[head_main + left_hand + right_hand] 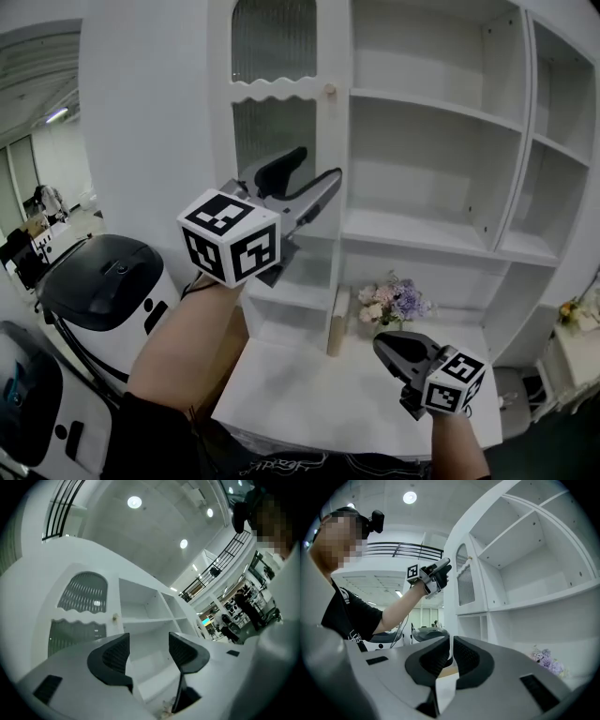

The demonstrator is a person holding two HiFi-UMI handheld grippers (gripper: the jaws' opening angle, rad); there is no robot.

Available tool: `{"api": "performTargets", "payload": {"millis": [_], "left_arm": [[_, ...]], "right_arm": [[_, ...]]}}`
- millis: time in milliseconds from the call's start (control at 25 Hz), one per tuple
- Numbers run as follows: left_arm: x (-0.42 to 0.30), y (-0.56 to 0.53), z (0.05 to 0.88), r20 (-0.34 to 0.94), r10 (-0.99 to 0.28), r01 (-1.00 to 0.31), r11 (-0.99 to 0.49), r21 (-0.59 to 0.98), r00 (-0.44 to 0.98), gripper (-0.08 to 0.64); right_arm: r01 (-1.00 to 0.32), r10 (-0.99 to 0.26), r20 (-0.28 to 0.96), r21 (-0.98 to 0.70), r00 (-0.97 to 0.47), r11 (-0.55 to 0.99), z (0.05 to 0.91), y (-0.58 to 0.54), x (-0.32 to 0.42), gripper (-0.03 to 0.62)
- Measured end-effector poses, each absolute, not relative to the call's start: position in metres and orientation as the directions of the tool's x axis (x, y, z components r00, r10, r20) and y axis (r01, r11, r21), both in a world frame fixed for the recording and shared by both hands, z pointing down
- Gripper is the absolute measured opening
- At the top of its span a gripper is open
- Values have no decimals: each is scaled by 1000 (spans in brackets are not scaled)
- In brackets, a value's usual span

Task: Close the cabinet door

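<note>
The white cabinet door (274, 103) with ribbed glass panels and a small round knob (329, 91) stands flush in the cabinet's left column. My left gripper (314, 183) is held up in front of the door's lower panel, a little below the knob, apart from it. Its jaws are open with nothing between them. The left gripper view shows the door (84, 592), the knob (114, 617) and that gripper (149, 653) below them. My right gripper (398, 349) hangs low over the white counter (309, 394). In the right gripper view, that gripper (451, 656) is shut and empty.
Open empty shelves (431, 103) fill the cabinet to the right of the door. A bunch of flowers (394, 300) lies at the back of the counter. A white machine with a black top (108, 272) stands at the left beside the cabinet.
</note>
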State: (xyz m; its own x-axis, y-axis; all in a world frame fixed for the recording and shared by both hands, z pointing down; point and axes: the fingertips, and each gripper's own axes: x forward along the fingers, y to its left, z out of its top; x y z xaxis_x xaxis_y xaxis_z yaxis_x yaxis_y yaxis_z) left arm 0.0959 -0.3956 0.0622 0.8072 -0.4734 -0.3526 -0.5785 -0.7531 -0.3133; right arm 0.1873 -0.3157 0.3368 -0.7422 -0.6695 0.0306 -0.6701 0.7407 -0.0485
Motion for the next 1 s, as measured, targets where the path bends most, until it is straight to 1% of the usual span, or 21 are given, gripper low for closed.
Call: {"api": "performTargets", "payload": {"millis": [40, 120, 240, 280, 360, 560, 640, 800, 1000], "left_arm": [[92, -387, 78, -322, -469, -558, -775, -295, 822, 267], [81, -368, 108, -277, -462, -526, -817, -239, 843, 236], [65, -336, 163, -204, -442, -466, -880, -87, 873, 184], [60, -323, 185, -174, -435, -447, -894, -35, 883, 156], [49, -295, 228, -131, -417, -414, -909, 45, 900, 148], [33, -222, 311, -90, -390, -371, -913, 172, 917, 112], [32, -196, 340, -60, -375, -358, -914, 190, 925, 94], [29, -150, 378, -26, -338, -329, -928, 174, 941, 56], [9, -131, 394, -29, -405, -393, -900, 188, 914, 34]], "right_arm": [[-671, -670, 36, -52, -741, 740, 338, -308, 181, 54], [-676, -675, 41, -59, -737, 735, 339, -290, 170, 54], [-682, -680, 46, -57, -731, 729, 340, -259, 154, 54], [-682, -680, 51, -54, -732, 730, 342, -248, 147, 54], [-678, -675, 64, -54, -735, 733, 347, -229, 134, 54], [-664, -661, 66, -54, -748, 746, 353, -187, 105, 54], [-657, -655, 57, -68, -754, 751, 356, -175, 95, 54], [-642, -642, 33, -95, -766, 761, 362, -156, 76, 54], [-640, -644, 6, -121, -765, 759, 377, -144, 68, 54]]}}
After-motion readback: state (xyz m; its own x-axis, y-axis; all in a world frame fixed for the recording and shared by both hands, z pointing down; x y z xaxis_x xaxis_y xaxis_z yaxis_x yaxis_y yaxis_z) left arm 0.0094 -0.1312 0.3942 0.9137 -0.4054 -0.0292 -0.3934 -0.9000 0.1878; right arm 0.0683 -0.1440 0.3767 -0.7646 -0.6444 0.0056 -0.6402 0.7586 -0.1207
